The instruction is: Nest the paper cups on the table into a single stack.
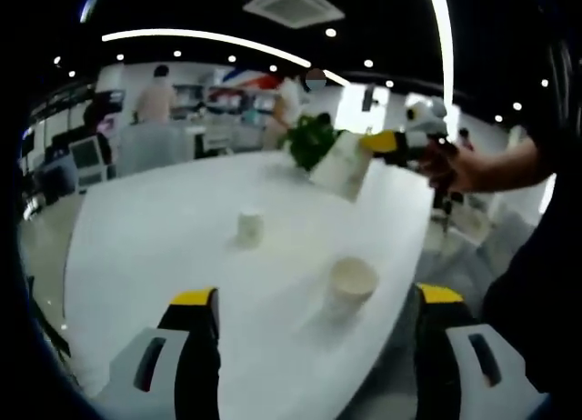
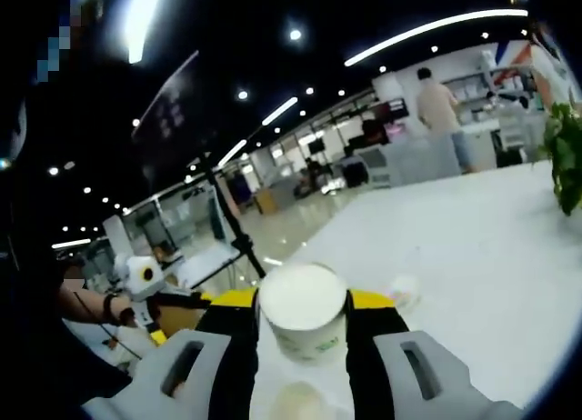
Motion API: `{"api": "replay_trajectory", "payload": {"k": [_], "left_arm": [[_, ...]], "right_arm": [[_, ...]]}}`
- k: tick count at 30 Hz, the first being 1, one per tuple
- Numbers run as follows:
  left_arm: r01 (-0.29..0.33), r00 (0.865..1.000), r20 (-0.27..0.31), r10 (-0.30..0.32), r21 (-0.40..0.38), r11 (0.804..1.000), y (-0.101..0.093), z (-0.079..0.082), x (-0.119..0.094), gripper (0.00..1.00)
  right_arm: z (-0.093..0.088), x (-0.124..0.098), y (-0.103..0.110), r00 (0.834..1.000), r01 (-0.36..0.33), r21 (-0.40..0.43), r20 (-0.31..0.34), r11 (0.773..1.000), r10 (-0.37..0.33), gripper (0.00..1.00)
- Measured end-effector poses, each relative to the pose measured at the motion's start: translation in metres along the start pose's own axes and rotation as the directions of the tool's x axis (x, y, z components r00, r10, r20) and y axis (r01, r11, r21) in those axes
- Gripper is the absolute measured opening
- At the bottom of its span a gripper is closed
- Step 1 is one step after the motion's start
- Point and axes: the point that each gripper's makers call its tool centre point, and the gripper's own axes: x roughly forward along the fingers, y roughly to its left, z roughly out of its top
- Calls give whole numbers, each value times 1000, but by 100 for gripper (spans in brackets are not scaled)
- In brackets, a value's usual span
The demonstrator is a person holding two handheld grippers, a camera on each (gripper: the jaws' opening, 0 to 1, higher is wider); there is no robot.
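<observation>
- While the right gripper (image 2: 302, 325) is clamping a white paper cup (image 2: 303, 309) between its yellow-tipped jaws, base end facing the camera, the left gripper (image 1: 318, 311) is hanging with jaws spread wide and holding nothing.
- In the left gripper view, the right gripper (image 1: 386, 145) is carrying that held cup (image 1: 342, 165) tilted, well above the white table (image 1: 155, 238) and beyond the open cup.
- Open cup (image 1: 351, 282) is standing mouth-up on the table just ahead of the left jaws, nearer the right-hand one; I'm treating it as the landmark and likely stack base.
- Small cup (image 1: 249, 227) is sitting farther back and left of the open cup, well apart from it; a green plant (image 1: 311, 138) is standing behind the held cup.
- Judgement: the step is lowering the held cup into the open cup.
- Doing it well means levelling the held cup first, base down, centring over the open cup's mouth, then descending straight.
- Steadying the open cup with the left jaws would likely be helping; light paper tips easily.
- Releasing only once seated.
</observation>
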Motion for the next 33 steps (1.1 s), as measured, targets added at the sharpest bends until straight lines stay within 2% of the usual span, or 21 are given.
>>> {"api": "replay_trajectory", "payload": {"k": [5, 7, 12, 22, 33], "left_arm": [[36, 999, 17, -36, -20, 999, -10, 6, 7, 88], [64, 997, 46, -62, -39, 997, -16, 14, 9, 88], [78, 996, 39, -76, -32, 996, -19, 15, 12, 86], [135, 989, 57, -134, -20, 991, -37, 29, 21, 82], [210, 975, 67, -211, 11, 978, -64, 45, 36, 79]], "right_arm": [[-1, 1, 6, 1000, -13, 13, 4, 1000, 13, 33], [-1, 1, 9, 1000, -19, 14, 6, 1000, 19, 33], [-3, 3, 13, 999, -32, 29, 3, 999, 32, 33], [-5, 2, 22, 998, -57, 56, 11, 997, 56, 33], [-8, 0, 40, 992, -124, 98, 37, 987, 121, 33]]}}
